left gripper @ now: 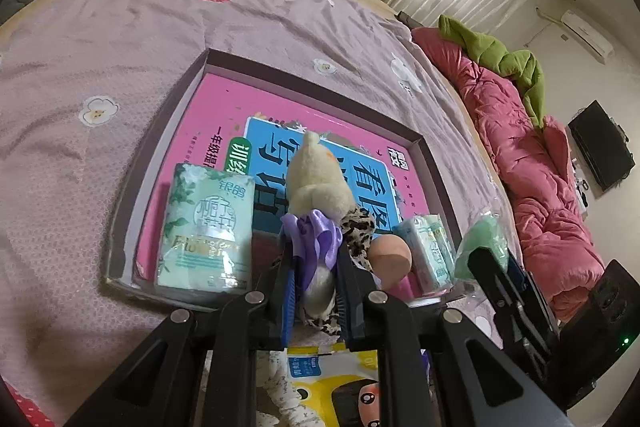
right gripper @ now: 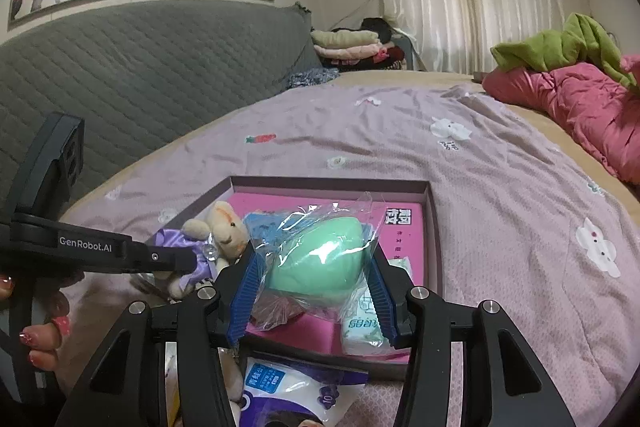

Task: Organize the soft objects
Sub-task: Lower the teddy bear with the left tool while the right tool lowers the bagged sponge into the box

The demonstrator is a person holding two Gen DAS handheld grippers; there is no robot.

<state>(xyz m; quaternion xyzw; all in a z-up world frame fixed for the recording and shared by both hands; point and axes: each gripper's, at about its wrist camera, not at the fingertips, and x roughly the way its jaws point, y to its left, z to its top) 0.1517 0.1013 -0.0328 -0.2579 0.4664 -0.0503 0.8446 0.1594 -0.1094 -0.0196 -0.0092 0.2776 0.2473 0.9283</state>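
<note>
**Two soft toys carried over the box, both grips a little risky**

Left claw (left gripper: pixel 314 291) pinching the plush rabbit (left gripper: pixel 318 183) low on its body, around the purple satin dress (left gripper: pixel 310 239); head and ears pointing forward, over the near part of the shallow box (left gripper: pixel 168 115). Right claw (right gripper: pixel 310 291) pressed onto a green sponge (right gripper: pixel 320 259) wrapped in loose clear plastic, held above the near right part of the same box. Box resting on the lilac bed cover (left gripper: pixel 100 47), with a pink book (left gripper: pixel 224 111) lying flat as its floor.

Already inside the box: a green tissue pack (left gripper: pixel 208 227) standing at the near left, a peach-coloured sponge (left gripper: pixel 390 255) and a second, smaller tissue pack (left gripper: pixel 428 251) at the near right. More packets visible below both claws, outside the box, not clearly readable.

Possible troubles from here:

- Satin dress slippery, grip mostly on cloth and not on the stuffed body; likely to slide out if swung quickly.
- Plastic wrap around the green sponge loose; may shift between the blue pads (right gripper: pixel 244 291), so the sponge could drop early or stick to a pad at release.
- Both claws close together over the same near edge; risk of bumping each other, or of knocking over the upright tissue pack while lowering.
- Little free room at the near right; better space toward the far half of the box.
</note>
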